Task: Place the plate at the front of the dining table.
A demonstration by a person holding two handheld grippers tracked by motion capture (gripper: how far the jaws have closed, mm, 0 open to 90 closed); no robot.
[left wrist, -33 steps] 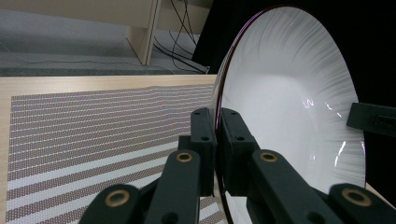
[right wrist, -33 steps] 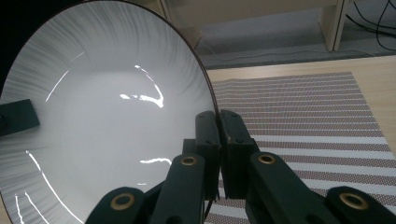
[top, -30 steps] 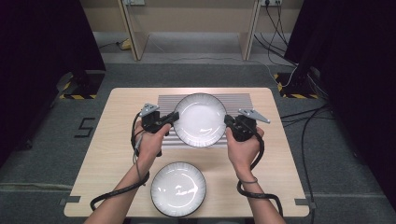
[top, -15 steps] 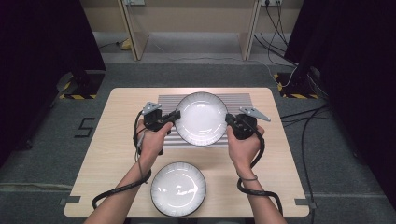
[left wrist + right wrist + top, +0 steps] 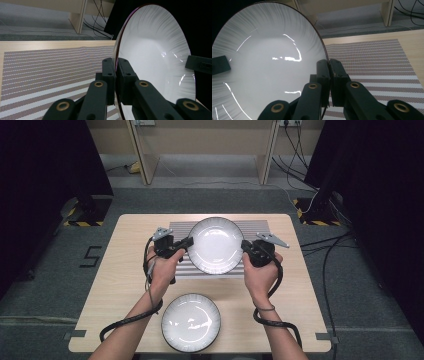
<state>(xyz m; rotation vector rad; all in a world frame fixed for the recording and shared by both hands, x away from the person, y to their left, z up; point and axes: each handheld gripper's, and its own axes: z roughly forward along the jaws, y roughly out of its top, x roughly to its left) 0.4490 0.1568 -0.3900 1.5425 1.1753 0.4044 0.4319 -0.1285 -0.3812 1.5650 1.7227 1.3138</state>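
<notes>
White and glossy, the round ribbed ceramic plate is hanging between the two claws above the grey striped woven placemat, which is lying on the pale wooden bench. The left claw is clamping the plate's left rim, and in the left gripper view its two black jaws are pressing together on the thin dark-edged rim with no gap showing. The right claw is pinching the opposite rim in the same way, as the right gripper view is showing at close range. A second round white plate with a dark rim is sitting flat on the bench near the person's edge, untouched by either claw. Judging from this, the gripping and lifting are looking done, and the carrying and setting down are looking left to do; whether the held plate is heading for the mat or for the plate below is not something these views are settling. How high the held plate is hanging over the mat is hard to read from above, though the gripper views are showing it tilted steeply, with mat visible beyond it. The plate's underside is staying hidden, and each gripper view is cutting off part of the rim.
</notes>
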